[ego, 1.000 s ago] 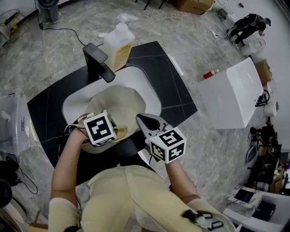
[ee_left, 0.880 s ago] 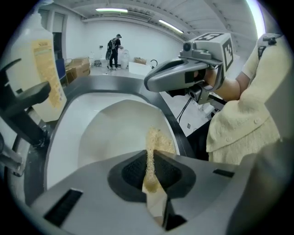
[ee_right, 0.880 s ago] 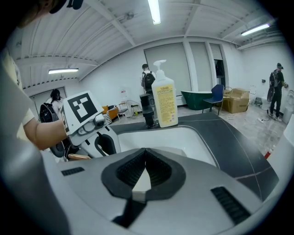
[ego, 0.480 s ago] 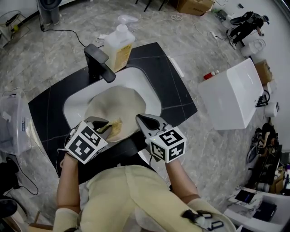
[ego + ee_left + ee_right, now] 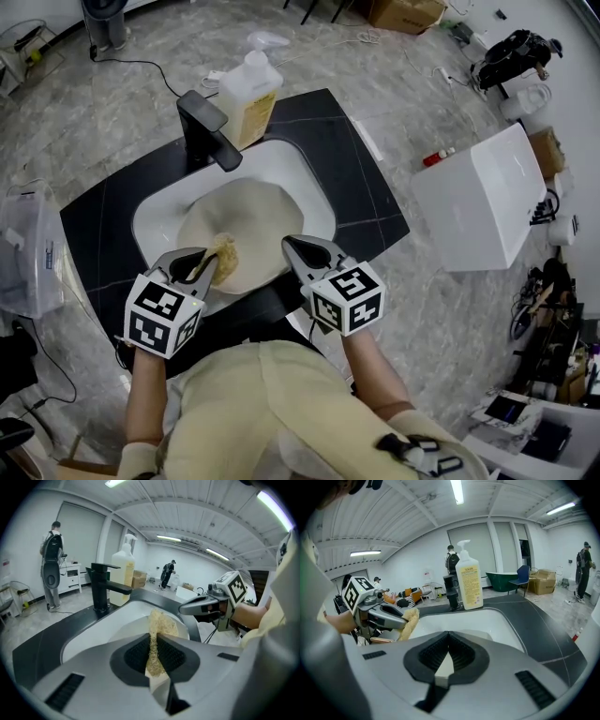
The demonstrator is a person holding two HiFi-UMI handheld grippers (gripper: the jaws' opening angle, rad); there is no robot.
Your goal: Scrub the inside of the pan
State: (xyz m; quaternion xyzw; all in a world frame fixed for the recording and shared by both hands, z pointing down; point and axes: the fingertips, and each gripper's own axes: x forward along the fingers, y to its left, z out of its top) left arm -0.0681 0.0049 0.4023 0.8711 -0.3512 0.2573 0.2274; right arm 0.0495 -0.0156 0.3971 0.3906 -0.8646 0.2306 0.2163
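A beige pan (image 5: 248,220) lies in the white sink (image 5: 305,178). My left gripper (image 5: 200,266) is shut on a tan fibrous scrubber (image 5: 223,257), held over the pan's near left rim. In the left gripper view the scrubber (image 5: 158,625) stands up between the pads of the left gripper (image 5: 153,641). My right gripper (image 5: 302,253) is at the pan's near right edge. Seen from the right gripper (image 5: 447,654) itself, the jaws are shut on a cream part of the pan (image 5: 443,665). The left gripper (image 5: 391,617) and scrubber (image 5: 410,620) show at that view's left.
A black faucet (image 5: 206,131) and a soap pump bottle (image 5: 246,92) stand behind the sink on the black counter (image 5: 361,178). A white box (image 5: 478,197) sits on the floor to the right, a clear bin (image 5: 21,253) to the left. People stand far off.
My left gripper has drawn back toward me and to the left, taking the scrubber from over the pan's middle to its near left rim. The right gripper has stayed put.
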